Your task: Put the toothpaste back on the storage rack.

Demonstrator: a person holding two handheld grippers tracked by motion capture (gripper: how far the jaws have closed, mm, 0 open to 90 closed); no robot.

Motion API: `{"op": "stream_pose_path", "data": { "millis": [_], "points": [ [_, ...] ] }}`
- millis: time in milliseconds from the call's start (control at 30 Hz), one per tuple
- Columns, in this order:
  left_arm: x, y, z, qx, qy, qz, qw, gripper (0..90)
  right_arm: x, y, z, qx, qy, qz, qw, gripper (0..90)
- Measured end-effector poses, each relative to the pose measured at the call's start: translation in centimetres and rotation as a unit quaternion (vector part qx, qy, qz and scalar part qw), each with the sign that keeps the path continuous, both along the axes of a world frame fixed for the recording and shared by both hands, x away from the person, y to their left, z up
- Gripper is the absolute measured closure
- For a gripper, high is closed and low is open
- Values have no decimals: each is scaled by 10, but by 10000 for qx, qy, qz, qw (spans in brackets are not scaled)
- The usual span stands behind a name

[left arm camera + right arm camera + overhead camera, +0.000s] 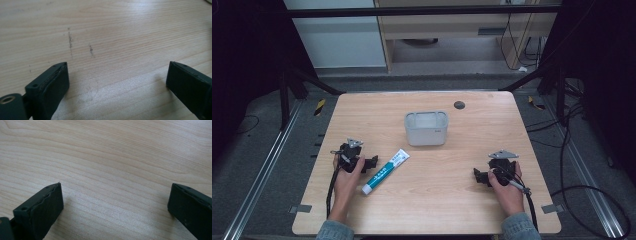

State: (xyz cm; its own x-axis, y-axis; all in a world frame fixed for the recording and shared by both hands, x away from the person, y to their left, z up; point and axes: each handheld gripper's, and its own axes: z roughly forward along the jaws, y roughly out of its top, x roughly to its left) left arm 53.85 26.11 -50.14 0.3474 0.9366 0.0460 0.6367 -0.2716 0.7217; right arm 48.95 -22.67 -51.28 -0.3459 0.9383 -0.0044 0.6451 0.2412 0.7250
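Light wood worktop w/ rounded corners, seen from above; dark floor and metal rails around it on all sides. Grey rectangular bin, open top, stands upright at mid-width, nearer the far edge than the near one; bare wood on every side of it. Small dark round spot on the wood just beyond the bin, to its right, close to the far edge. White-and-teal tube lies flat left of centre, running diagonally, cap end toward the near edge, other end toward the bin but apart from it. Person's left hand comes in over the near edge holding the left gripper near the left edge, jaws pointing right at the tube, just beside it; can't tell from above if touching. Left gripper view: both black jaws spread wide, nothing between them, just scuffed wood. Right hand holds the right gripper near the right edge, toward the near right corner, jaws pointing left. Right gripper view: jaws wide apart too, holding nothing, plain wood grain between. Broad open stretch of worktop between the two grippers and along the near edge.
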Motion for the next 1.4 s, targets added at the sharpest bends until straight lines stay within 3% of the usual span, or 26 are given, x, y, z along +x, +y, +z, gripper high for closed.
{"op": "stream_pose_path", "data": {
  "millis": [67, 100, 133, 267, 400, 567, 733, 833, 900, 1000, 1100, 1167, 1233, 1300, 1333, 1400],
  "points": [
    [-6, -1, 9, 138, -208, 12, 9997, 34, 0, 0, 0, 0, 0, 1, 10000, 5],
    [-6, -1, 9, 138, -208, 12, 9997, 34, 0, 0, 0, 0, 0, 1, 10000, 5],
    [-12, -2, 19, 86, -389, 34, 9992, 34, 0, 0, 0, -9, -1, 3, 10000, 5],
    [-25, -5, 38, 40, -703, 31, 9975, 37, 0, 0, 0, -1, 0, 1, 10000, 5],
    [-34, -10, 53, 59, -873, -78, 9961, 38, 0, 0, 0, 0, 1, 1, 10000, 5],
    [-41, -26, 65, 53, -710, -378, 9967, 47, 0, 0, 0, 0, 1, 1, 10000, 5],
    [-49, -47, 73, 291, -532, -796, 9950, 49, 0, 0, 0, 1, 1, 0, 10000, 5],
    [-49, -49, 80, 492, -434, -888, 9939, 49, 0, 0, 0, -9, 0, 4, 10000, 5],
    [-50, -50, 83, 519, -455, -956, 9930, 49, 0, 0, 0, -4, 2, 7, 10000, 5],
    [-47, -52, 83, 716, -377, -1200, 9895, 49, 0, 0, 0, 3, 3, 5, 10000, 5],
    [-42, -53, 82, 714, -227, -1301, 9887, 64, 0, 0, 0, 3, 6, 15, 10000, 4],
    [-39, -56, 82, 820, -132, -1354, 9873, 65, 0, 0, 0, 1, 6, 16, 10000, 4],
    [-31, -63, 81, 1064, 106, -1401, 9843, 69, 0, 0, 0, 5, 9, 16, 10000, 4],
    [-27, -69, 80, 1161, 287, -1458, 9821, 68, 0, -1, 0, 0, 5, 31, 10000, 4],
    [-27, -69, 80, 1161, 287, -1458, 9821, 68, 0, -1, 0, 14, 17, 36, 10000, 4],
    [-20, -74, 79, 1120, 540, -1565, 9798, 85, 0, -1, 0, 29, 28, 32, 10000, 4]
  ]
}}
